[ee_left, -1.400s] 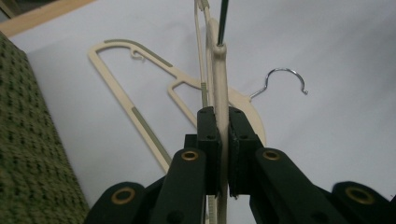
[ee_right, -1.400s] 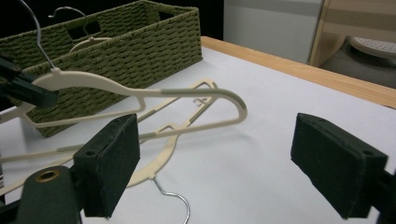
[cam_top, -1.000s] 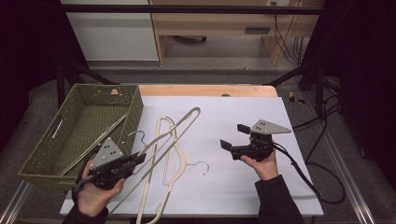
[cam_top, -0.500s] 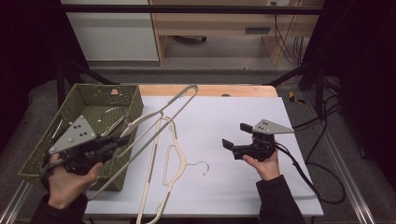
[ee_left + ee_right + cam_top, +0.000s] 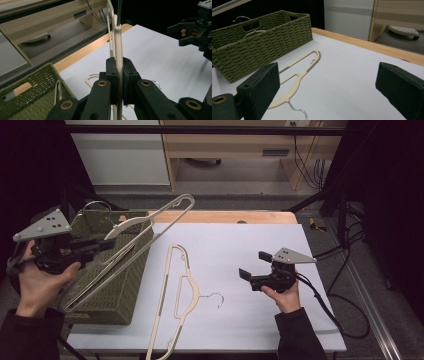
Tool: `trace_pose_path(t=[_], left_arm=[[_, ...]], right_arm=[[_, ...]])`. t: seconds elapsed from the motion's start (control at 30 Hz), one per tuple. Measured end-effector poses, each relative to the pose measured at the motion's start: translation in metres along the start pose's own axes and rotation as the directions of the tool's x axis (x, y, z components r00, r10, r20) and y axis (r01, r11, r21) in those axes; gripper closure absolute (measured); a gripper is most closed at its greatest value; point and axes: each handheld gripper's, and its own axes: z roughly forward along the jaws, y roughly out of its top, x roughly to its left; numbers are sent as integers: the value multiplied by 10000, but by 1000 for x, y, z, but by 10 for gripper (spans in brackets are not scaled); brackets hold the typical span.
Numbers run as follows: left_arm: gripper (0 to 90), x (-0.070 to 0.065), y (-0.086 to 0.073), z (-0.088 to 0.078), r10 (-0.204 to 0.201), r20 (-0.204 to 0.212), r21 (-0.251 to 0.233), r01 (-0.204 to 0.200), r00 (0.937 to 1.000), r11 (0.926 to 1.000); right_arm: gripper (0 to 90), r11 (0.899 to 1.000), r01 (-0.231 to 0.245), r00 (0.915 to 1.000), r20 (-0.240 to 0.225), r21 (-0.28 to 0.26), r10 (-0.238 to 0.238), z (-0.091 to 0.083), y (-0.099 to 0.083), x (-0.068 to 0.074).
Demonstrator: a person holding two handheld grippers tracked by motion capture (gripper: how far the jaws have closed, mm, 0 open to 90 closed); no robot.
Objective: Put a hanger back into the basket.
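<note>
Black two-jaw tools [image 5: 252, 265] with grey three-cornered plates, brass-ringed pivots, black cables, dark sleeves [image 5: 300, 337].

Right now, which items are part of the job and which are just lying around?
In the job:
- held hanger, clamped in left claw
- green basket
- second hanger flat on white table
- right claw, open

Lying about:
- cables off the table's right
- wooden shelf behind

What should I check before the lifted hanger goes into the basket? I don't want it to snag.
1. Left tongs shut on lifted hanger: ok.
2. Hanger off the table: ok.
3. Hanger's low end clear of the basket rim: cannot tell.
4. Room in the basket, given a hanger already inside: cannot tell.
5. Right tongs open and apart from the load: ok.
6. Second hanger lying flat, untangled: ok.
</note>
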Motion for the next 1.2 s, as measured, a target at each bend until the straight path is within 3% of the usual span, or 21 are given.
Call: trace_pose_path(t=[0.13, 0.63, 0.73, 0.97, 1.2], left_arm=[[857, 16, 0, 0, 23, -301, 325, -13, 9995, 9995], [858, 66, -12, -3, -33, -1243, 365, 79, 9922, 9993], [858, 76, -20, -3, 192, -1455, 646, -99, 9892, 9979], [857, 94, -41, -3, 238, -1881, 928, -63, 9819, 9957], [857, 109, -62, -1, 11, -2112, 1131, 234, 9774, 9933]], right_arm=[[57, 10000, -53, 10000, 11, 29, 53, 1, 0, 0], [47, 10000, 1, 10000, -18, 92, -1, 2, -1, 0], [46, 9998, 85, 9999, -56, 152, -84, 2, -1, -1], [45, 9999, 30, 10000, -28, 141, -30, 3, -2, -2], [40, 9998, 102, 9999, -32, 173, -101, 2, -2, -3]])
